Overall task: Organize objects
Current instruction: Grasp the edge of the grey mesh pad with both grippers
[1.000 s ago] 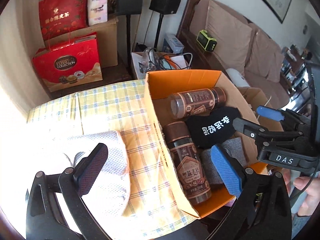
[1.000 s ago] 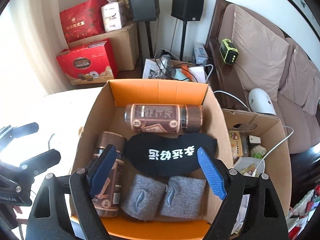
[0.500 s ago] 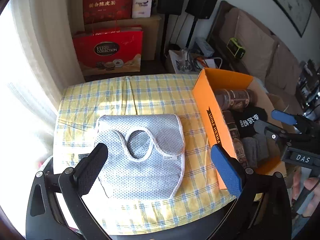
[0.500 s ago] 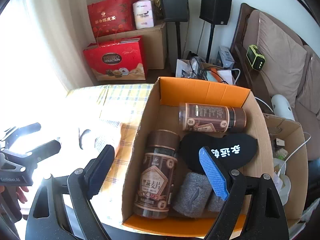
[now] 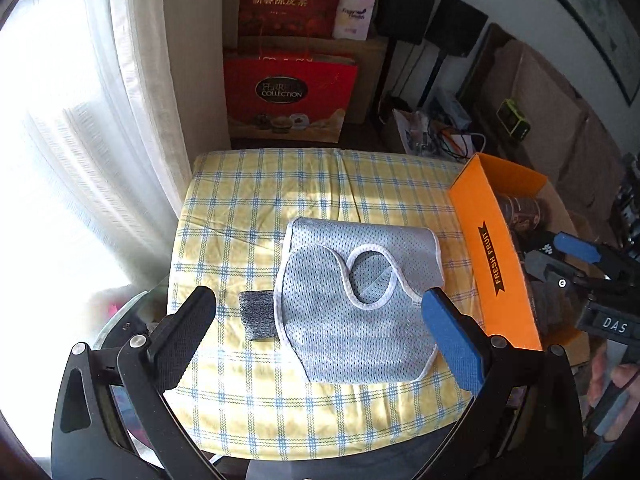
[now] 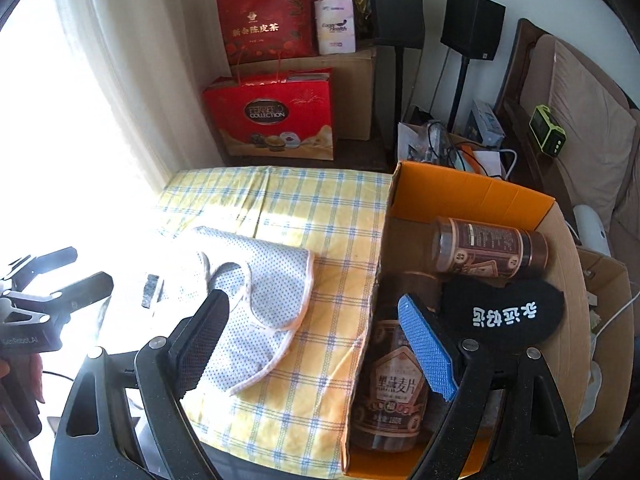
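Note:
A grey mesh bib-like cloth [image 5: 356,304] lies on the yellow checked tablecloth [image 5: 280,200]; it also shows in the right wrist view [image 6: 260,300]. A small dark grey pad [image 5: 258,316] lies at its left edge. An orange cardboard box [image 5: 492,264] stands to the right, holding two brown jars [image 6: 488,248] [image 6: 396,380] and a black eye mask [image 6: 504,316]. My left gripper [image 5: 320,340] is open and empty above the cloth's near part. My right gripper [image 6: 316,348] is open and empty above the box's left wall.
Red gift bags [image 5: 288,92], cardboard boxes and two black speakers [image 6: 472,24] stand behind the table. A white curtain [image 5: 100,120] hangs on the left. A sofa [image 6: 580,92] is on the right. Another open carton [image 6: 608,320] sits right of the orange box.
Both grippers have swung left, away from the box and toward the cloth. The small grey pad beside the cloth has come into view.

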The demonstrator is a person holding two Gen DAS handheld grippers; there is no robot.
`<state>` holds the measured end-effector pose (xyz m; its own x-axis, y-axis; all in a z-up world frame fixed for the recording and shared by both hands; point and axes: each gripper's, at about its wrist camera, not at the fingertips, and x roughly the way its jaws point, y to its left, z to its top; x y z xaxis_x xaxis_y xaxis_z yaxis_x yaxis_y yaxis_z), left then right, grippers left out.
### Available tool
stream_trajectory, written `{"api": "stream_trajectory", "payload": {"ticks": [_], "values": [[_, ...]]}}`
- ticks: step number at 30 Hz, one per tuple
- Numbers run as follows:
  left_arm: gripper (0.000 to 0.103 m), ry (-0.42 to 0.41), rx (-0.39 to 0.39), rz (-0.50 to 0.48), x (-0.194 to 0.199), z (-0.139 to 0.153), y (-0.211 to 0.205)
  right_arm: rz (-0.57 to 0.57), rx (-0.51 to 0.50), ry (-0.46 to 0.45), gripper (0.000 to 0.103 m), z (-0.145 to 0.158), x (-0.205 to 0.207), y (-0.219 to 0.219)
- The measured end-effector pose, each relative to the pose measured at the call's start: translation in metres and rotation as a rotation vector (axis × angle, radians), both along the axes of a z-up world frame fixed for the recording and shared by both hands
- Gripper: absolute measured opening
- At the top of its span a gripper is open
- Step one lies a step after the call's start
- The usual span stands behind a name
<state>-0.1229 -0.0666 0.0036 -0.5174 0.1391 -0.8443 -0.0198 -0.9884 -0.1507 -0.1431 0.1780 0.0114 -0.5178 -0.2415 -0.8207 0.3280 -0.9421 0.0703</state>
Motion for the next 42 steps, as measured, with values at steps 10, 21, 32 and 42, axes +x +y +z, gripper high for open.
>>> {"api": "stream_trajectory", "payload": {"ticks": [10,21,32,42], "values": [[0.103,-0.017,-0.002,0.044,-0.002,-0.012,-0.031,0.022,0.034,-0.009,0.094,-0.017,-0.003,-0.04],[0.103,-0.01,-0.037,0.04,-0.006,-0.025,-0.042,0.014,0.045,-0.036,0.102,-0.039,-0.011,-0.065],[0.103,-0.072,0.054,0.049,-0.016,-0.06,-0.045,-0.005,0.058,-0.106,0.102,-0.081,-0.019,-0.068],[0.083,-0.148,0.147,0.031,-0.032,-0.095,-0.033,-0.011,0.142,-0.059,0.102,-0.102,-0.014,-0.073]]}}
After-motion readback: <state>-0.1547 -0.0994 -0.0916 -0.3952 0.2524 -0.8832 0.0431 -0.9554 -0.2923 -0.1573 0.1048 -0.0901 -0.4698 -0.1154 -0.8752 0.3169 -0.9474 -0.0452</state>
